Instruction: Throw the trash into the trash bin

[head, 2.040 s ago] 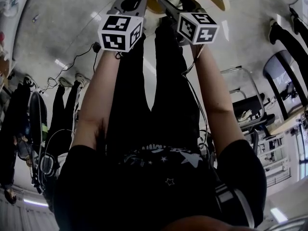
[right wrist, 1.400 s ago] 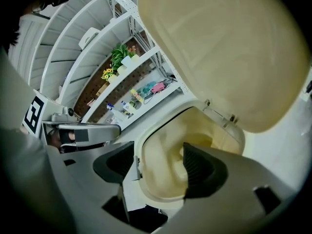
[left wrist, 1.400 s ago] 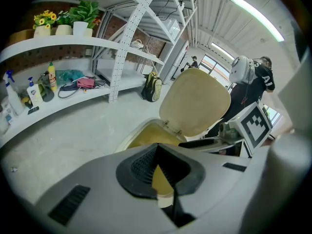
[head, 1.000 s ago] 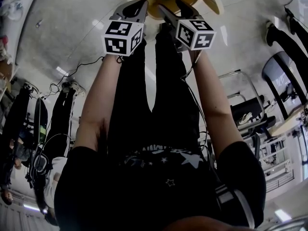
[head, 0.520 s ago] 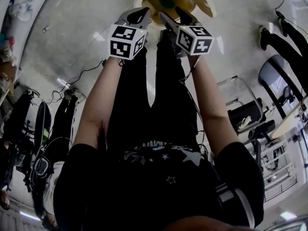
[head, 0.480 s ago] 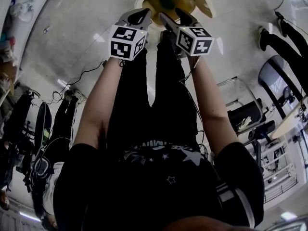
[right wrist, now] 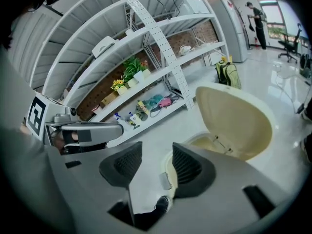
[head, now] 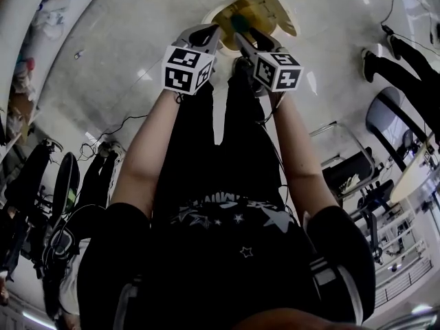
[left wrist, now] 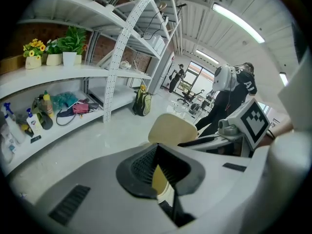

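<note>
Right gripper: jaws apart, having just been closing from a wider set. Nothing is between the pads, only floor and the cream edge of the trash bin showing through the gap.

Left gripper: jaws together at the tips, clamped on nothing.

I read 0 pieces of trash in either gripper. In the head view a dark green object lies inside the bin's opening. I judge it to be trash already in the bin, though it is too small to identify.

The lid stands tipped back, which leaves the opening free. The 2 grippers sit just beside each other at the near side of the bin — the position from which a drop lands inside. The right gripper's empty, parted jaws fit a release already made.

Pose: the left forearm and right forearm reach forward and down, side by side. Both grippers tilt nose-down toward the bin, and the marker cubes face up at the head camera.
</note>
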Demonstrator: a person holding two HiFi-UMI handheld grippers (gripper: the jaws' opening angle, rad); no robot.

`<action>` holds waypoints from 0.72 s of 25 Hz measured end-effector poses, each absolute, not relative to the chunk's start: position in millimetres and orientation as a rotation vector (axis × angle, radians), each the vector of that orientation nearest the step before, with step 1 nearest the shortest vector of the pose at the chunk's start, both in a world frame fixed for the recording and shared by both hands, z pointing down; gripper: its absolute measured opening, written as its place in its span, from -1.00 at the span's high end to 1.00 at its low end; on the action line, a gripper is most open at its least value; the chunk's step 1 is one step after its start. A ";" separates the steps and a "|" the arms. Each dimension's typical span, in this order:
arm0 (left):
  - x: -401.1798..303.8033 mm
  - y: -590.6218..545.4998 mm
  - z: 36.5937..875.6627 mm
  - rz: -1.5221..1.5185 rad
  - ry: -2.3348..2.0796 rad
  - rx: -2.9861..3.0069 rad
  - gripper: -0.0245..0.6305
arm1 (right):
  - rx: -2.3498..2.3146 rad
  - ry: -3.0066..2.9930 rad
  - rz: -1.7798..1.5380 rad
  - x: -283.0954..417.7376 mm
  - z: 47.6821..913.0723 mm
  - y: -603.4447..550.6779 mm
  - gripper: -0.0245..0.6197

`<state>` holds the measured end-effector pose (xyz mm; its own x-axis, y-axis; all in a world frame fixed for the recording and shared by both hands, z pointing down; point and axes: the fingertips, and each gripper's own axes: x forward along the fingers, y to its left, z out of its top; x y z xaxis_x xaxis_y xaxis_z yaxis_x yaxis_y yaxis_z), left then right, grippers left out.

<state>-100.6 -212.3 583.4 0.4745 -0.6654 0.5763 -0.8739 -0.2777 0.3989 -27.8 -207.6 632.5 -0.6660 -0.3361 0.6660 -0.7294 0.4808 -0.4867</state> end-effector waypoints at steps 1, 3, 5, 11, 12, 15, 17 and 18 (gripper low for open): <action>-102.6 -212.7 580.7 0.388 -1.270 2.038 0.90 | 0.879 -2.239 1.069 -29.7 628.3 -207.2 0.32; -105.9 -210.3 575.2 0.392 -1.264 2.044 0.90 | 0.889 -2.238 1.067 -33.5 617.9 -204.9 0.39; -109.3 -206.6 566.7 0.394 -1.261 2.053 0.90 | 0.911 -2.239 1.068 -38.0 605.1 -203.5 0.41; -116.5 -196.2 528.7 0.387 -1.236 2.112 0.90 | 0.988 -2.216 1.041 -46.9 578.4 -200.4 0.66; -117.7 -195.3 521.2 0.385 -1.232 2.127 0.90 | 1.000 -2.218 1.031 -48.1 572.1 -200.9 0.69; -123.5 -194.4 495.3 0.365 -1.234 2.164 0.90 | 1.031 -2.218 1.003 -48.8 551.2 -201.8 0.76; -130.1 -195.1 478.4 0.345 -1.247 2.182 0.90 | 1.054 -2.221 0.985 -49.0 537.3 -202.6 0.80; -133.7 -195.8 470.5 0.338 -1.255 2.194 0.90 | 1.065 -2.225 0.976 -49.4 530.7 -203.2 0.81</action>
